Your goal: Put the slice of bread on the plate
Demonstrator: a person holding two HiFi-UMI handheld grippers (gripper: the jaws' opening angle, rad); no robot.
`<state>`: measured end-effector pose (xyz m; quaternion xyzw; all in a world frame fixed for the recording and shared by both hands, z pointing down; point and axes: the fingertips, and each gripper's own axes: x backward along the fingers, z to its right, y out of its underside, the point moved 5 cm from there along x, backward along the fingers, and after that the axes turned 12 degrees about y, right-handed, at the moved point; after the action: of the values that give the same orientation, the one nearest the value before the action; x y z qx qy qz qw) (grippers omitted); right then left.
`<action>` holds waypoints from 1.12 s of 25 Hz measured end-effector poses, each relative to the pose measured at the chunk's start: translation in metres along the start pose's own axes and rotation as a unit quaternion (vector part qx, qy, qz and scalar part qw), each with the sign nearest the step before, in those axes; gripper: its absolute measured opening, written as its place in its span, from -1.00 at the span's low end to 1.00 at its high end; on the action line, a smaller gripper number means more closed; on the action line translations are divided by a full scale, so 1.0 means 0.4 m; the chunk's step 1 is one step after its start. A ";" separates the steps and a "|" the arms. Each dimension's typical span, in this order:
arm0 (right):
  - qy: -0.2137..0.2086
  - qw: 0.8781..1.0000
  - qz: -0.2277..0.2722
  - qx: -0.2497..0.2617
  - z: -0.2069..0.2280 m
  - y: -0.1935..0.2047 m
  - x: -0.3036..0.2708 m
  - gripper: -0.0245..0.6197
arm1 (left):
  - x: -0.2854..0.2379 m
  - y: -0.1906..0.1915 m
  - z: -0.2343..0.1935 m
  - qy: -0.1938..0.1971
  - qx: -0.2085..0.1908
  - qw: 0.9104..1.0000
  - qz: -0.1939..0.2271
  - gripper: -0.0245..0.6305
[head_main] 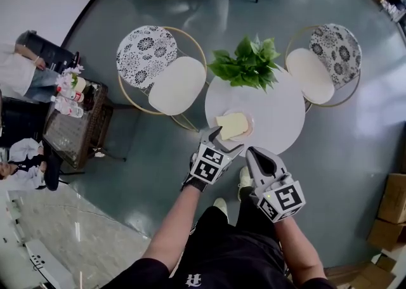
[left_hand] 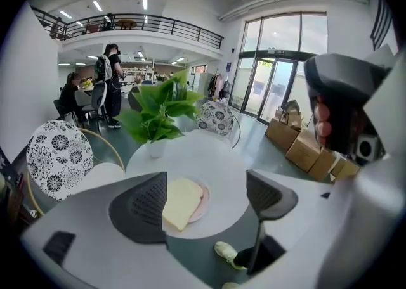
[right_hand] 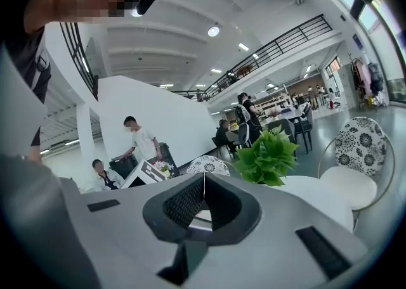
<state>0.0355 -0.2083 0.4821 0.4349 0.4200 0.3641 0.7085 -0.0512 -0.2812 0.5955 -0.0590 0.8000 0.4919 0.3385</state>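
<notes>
Bread slice [head_main: 231,125] on plate [head_main: 250,124] — white table [head_main: 279,107]

A public lobby or café hall in a commercial building: a railed mezzanine [left_hand: 146,25] across the upper left of the left gripper view, tall glass doors [left_hand: 279,59] at right, polished grey floor [head_main: 158,161], round white worktop [head_main: 273,123] with patterned chairs [head_main: 147,53], potted plant [head_main: 247,63], stacked boxes [left_hand: 298,145].

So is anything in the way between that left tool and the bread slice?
Nothing visible is. The left tool, jaws apart, looks straight at the slice of bread, which already lies on the plate on the white table. The plant stands at the table's far side, behind it.
</notes>
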 end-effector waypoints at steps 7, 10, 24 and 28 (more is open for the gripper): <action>0.003 0.999 0.029 0.022 -0.024 -0.127 0.034 -0.91 | 0.115 -0.136 0.043 -0.016 -0.005 0.996 0.087 -0.09; 0.005 0.999 0.032 0.030 -0.030 -0.161 0.045 -0.91 | 0.168 -0.179 0.061 -0.024 -0.004 0.993 0.118 -0.31; 0.011 0.996 0.065 0.062 -0.055 -0.280 0.048 -0.91 | 0.323 -0.362 0.153 -0.057 -0.048 0.972 0.224 -0.91; 0.013 0.995 0.075 0.070 -0.065 -0.312 0.056 -0.91 | 0.359 -0.400 0.178 -0.059 -0.064 0.965 0.246 -0.91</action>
<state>0.0393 -0.2250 0.3541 0.5085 0.4198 0.3918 0.6416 -0.0582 -0.2696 0.3696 0.1465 0.7353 0.6130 0.2490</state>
